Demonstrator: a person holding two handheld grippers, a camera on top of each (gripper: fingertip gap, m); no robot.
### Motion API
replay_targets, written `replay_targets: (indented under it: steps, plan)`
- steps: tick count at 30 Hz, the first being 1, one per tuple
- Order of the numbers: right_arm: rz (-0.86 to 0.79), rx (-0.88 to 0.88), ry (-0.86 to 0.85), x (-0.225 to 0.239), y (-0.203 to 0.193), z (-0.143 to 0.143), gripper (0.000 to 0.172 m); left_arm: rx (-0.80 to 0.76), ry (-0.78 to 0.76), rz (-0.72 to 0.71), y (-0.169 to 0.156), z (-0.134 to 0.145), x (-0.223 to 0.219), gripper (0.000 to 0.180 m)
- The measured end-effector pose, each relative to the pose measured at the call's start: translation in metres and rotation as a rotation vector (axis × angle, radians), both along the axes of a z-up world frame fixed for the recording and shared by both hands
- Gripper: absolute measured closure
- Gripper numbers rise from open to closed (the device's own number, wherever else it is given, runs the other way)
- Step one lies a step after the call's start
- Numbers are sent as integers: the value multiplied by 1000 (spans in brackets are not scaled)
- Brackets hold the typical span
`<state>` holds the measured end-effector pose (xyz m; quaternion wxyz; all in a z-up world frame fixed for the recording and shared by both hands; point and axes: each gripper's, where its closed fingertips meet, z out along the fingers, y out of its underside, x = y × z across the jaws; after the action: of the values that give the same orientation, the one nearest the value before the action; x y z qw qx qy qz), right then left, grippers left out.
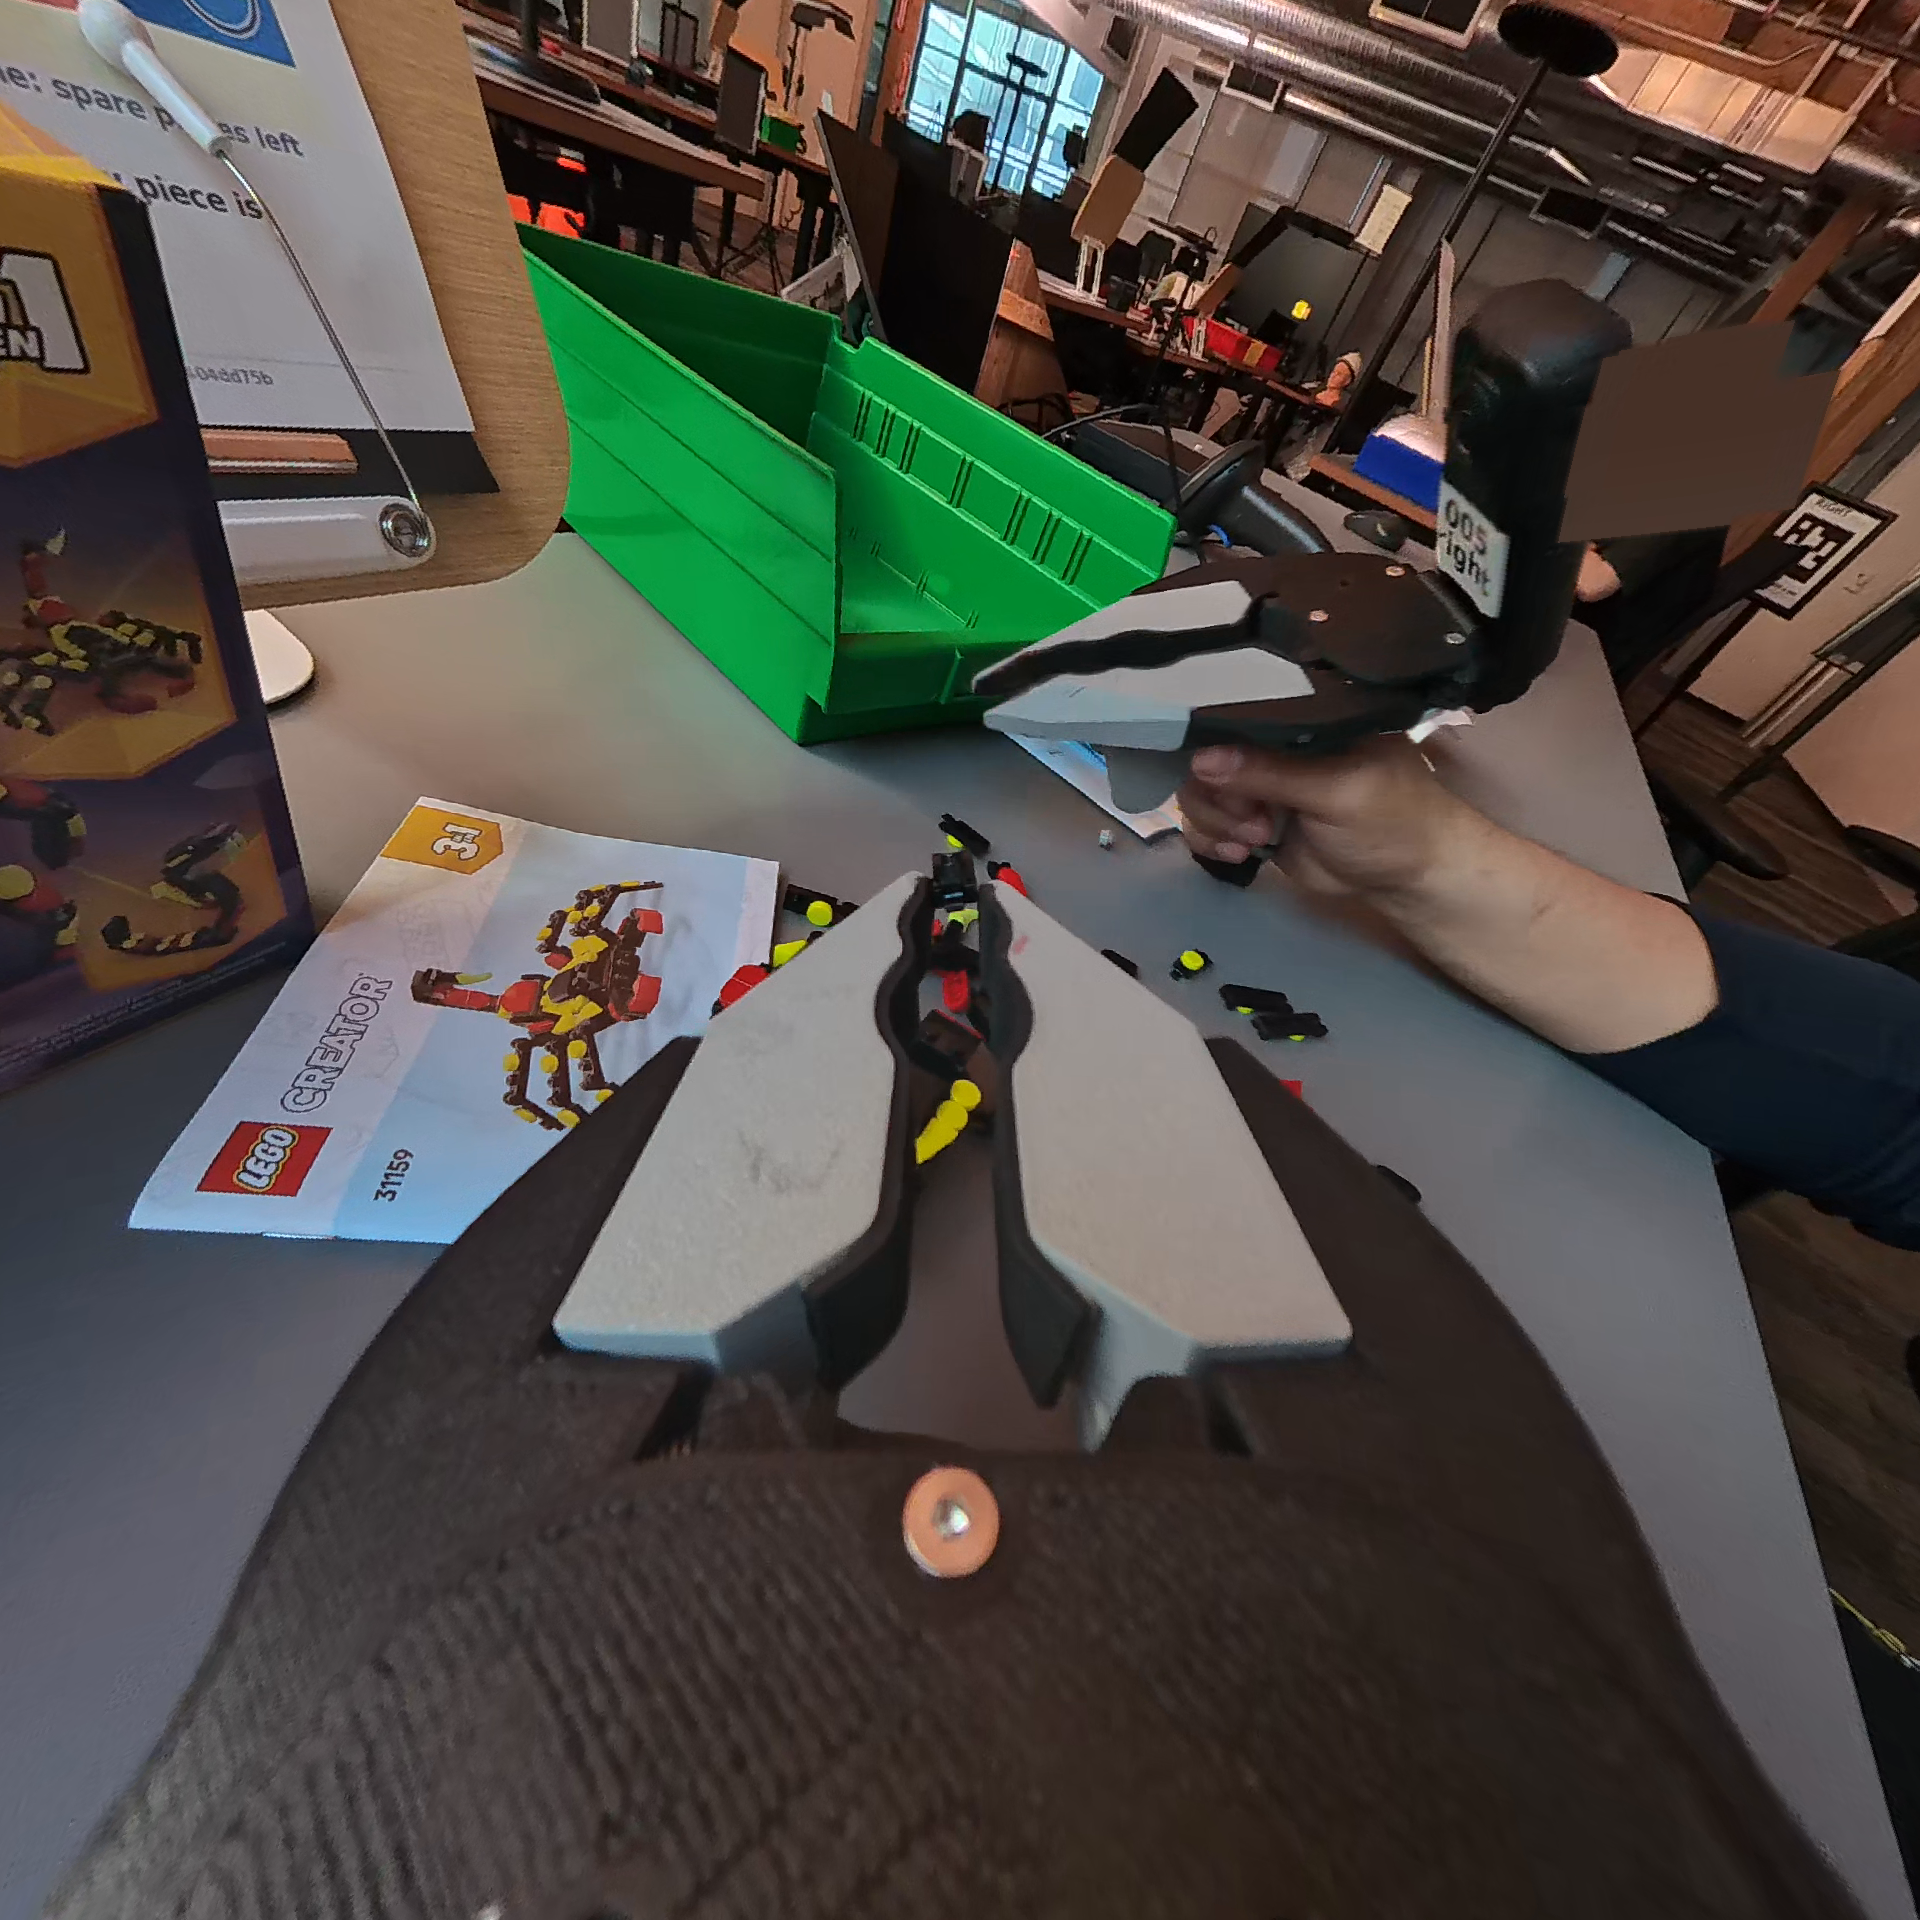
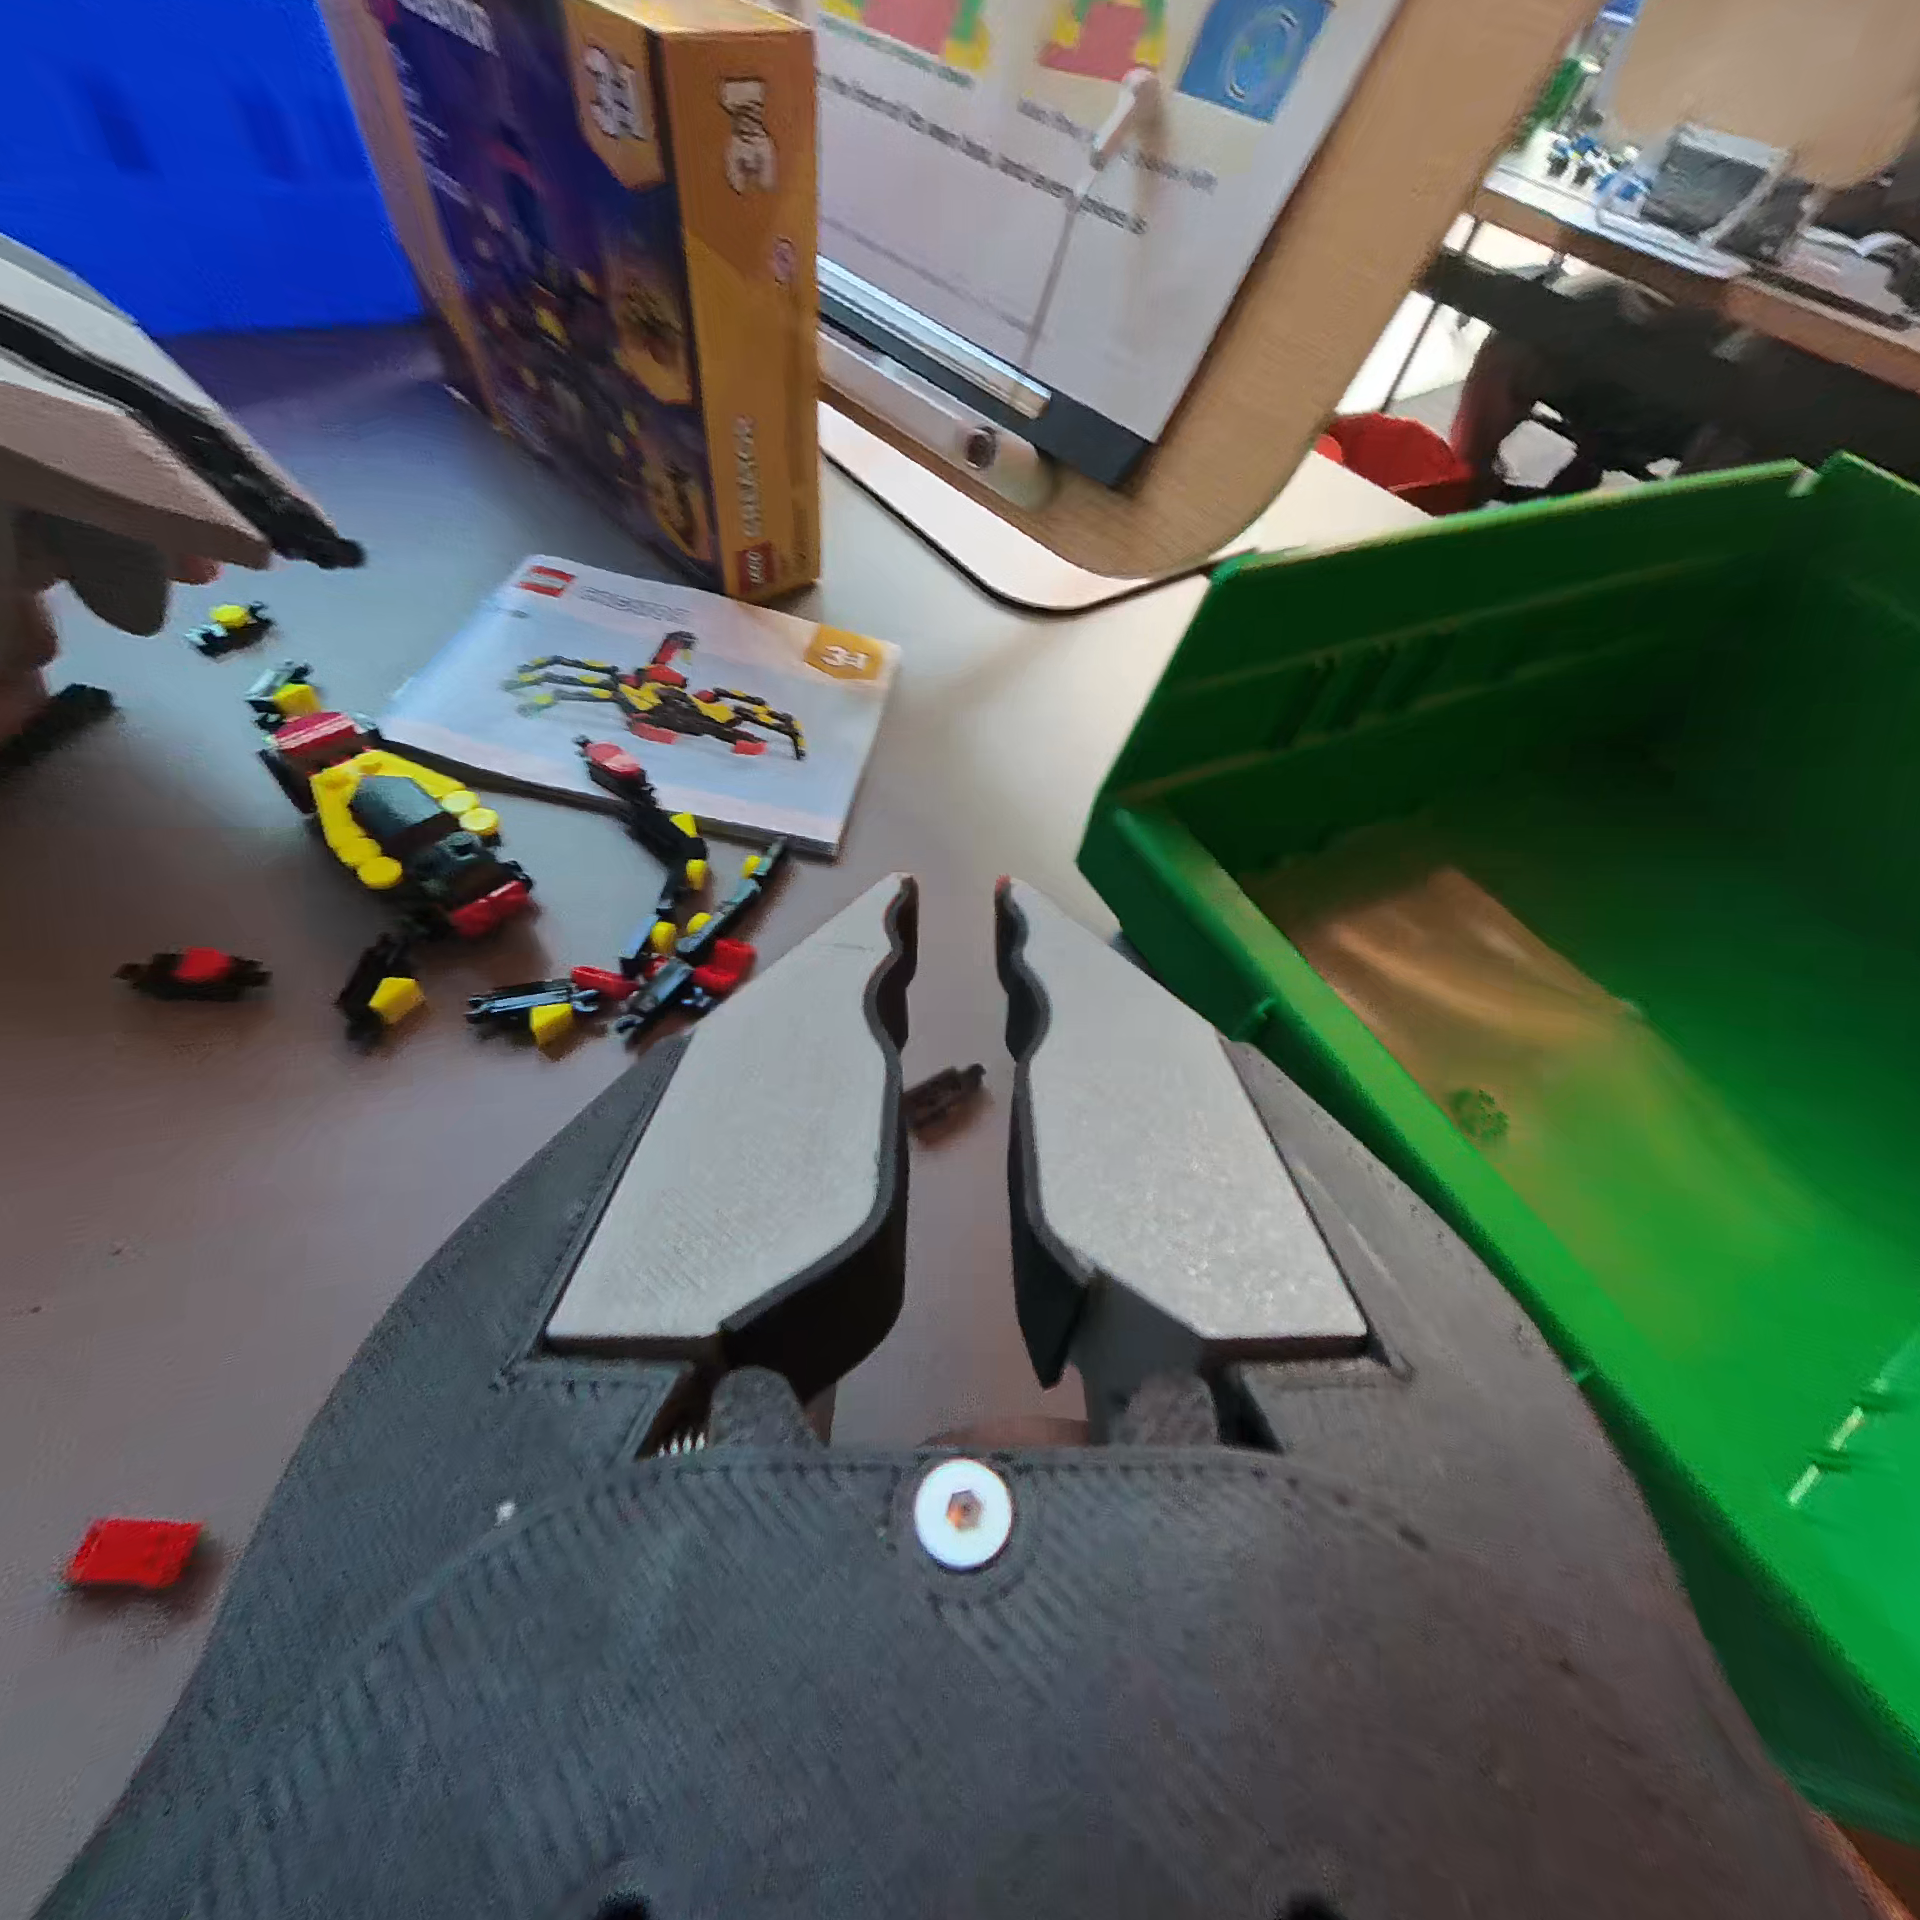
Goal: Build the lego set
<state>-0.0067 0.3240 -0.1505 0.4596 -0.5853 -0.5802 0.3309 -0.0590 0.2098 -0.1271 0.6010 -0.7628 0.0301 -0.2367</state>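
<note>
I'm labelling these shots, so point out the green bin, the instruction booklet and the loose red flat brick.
green bin [image 2: 1195, 894], right wrist view, on its near front rim.
instruction booklet [image 1: 447, 1049], left wrist view, middle of its cover.
red flat brick [image 2: 133, 1552], right wrist view, centre of its top face.

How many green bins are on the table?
1. The green bin sits right of the booklet, close beside the right tool; others could lie out of frame.
</note>
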Motion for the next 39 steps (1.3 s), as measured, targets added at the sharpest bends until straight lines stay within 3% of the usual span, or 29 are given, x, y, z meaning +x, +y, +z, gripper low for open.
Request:
replay_targets:
  steps: [5,13,19,26,29,33,36,39]
  plan:
    - [182,105,47,-7,-40,9,157,-4,-14,-50,-2,0,8,175]
    - [480,279,149,-4,-121,28,153,-62,-220,-319,-16,1,49,175]
    - [502,403,118,-5,-131,20,170,-78,-228,-364,-20,0,56,175]
    - [496,424,143,-4,-133,24,170,-84,-235,-390,-22,0,60,175]
    - [504,437,139,-5,-137,22,162,-91,-228,-385,-22,-2,60,175]
    - [475,449,105,-8,-132,19,171,-96,-225,-368,-21,-2,58,175]
    - [430,454,85,-9,-122,18,170,-106,-97,-327,-20,-9,52,169]
    - [425,410,54,-10,-117,13,170,-51,198,-184,-13,-15,34,166]
